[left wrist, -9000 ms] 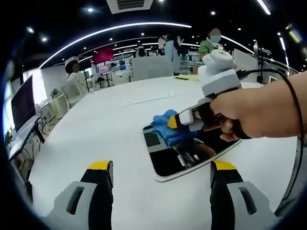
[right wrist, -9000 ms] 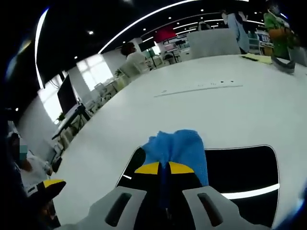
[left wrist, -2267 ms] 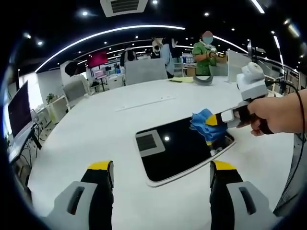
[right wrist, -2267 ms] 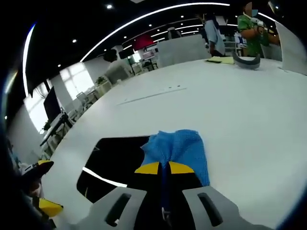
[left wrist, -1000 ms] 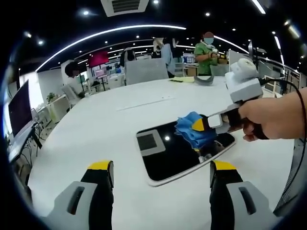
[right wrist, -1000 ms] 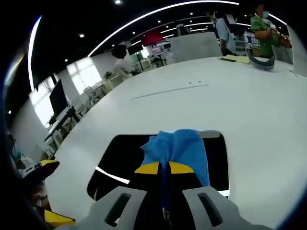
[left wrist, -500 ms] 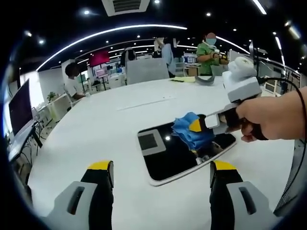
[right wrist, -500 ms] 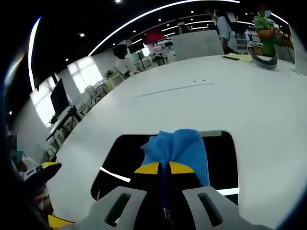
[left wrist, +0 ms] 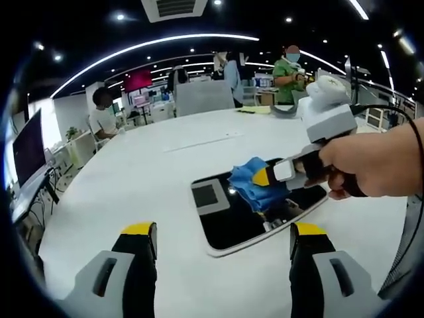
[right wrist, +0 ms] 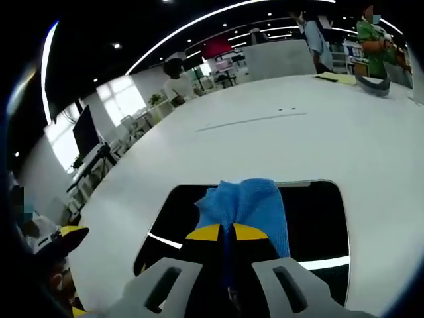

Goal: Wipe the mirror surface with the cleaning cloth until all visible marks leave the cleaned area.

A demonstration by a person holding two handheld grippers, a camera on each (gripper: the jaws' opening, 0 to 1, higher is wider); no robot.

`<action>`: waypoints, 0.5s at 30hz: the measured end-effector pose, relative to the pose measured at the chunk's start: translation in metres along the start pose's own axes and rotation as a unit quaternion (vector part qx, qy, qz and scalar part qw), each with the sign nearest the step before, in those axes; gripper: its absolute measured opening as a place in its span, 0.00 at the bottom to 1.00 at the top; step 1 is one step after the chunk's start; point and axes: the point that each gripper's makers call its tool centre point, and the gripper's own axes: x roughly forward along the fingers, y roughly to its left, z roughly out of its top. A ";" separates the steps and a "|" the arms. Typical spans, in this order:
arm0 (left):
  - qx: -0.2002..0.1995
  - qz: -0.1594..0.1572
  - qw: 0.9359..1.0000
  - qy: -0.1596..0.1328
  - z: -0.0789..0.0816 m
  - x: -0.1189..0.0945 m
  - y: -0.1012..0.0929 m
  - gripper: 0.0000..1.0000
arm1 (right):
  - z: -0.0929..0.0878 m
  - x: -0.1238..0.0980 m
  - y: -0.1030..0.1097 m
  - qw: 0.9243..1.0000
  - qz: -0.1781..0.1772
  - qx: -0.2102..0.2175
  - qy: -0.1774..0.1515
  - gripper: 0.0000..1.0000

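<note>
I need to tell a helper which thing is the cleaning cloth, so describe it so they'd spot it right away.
On the big white table lies a flat dark mirror. The cloth is the bunched blue fabric on top of it, pinched in the right gripper. It is the one soft, bright blue thing there.

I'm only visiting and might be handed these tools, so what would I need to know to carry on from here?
Right claw: shut on the blue cloth, pressed on the mirror near its middle.
Left claw: open, holding nothing, hanging over the white table in front of the mirror.
Mirror lies flat on the table.
Done: wiping is underway; I can't make out marks on the glass, only reflections.
Left: wipe the rest of the surface, then check for marks.
</note>
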 end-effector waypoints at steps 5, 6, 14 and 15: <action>0.000 0.000 1.000 0.000 0.000 0.000 0.000 0.83 | 0.000 0.002 0.005 1.000 0.005 -0.004 0.002 0.01; -0.001 0.000 1.000 -0.001 0.000 0.000 0.000 0.83 | -0.001 0.003 0.006 1.000 0.005 -0.006 0.002 0.01; 0.000 0.000 1.000 0.000 0.000 0.000 0.000 0.83 | -0.001 0.005 0.009 1.000 0.008 -0.014 0.003 0.01; 0.000 0.000 1.000 0.000 0.000 0.000 0.000 0.83 | -0.001 0.005 0.009 1.000 0.009 -0.013 0.003 0.01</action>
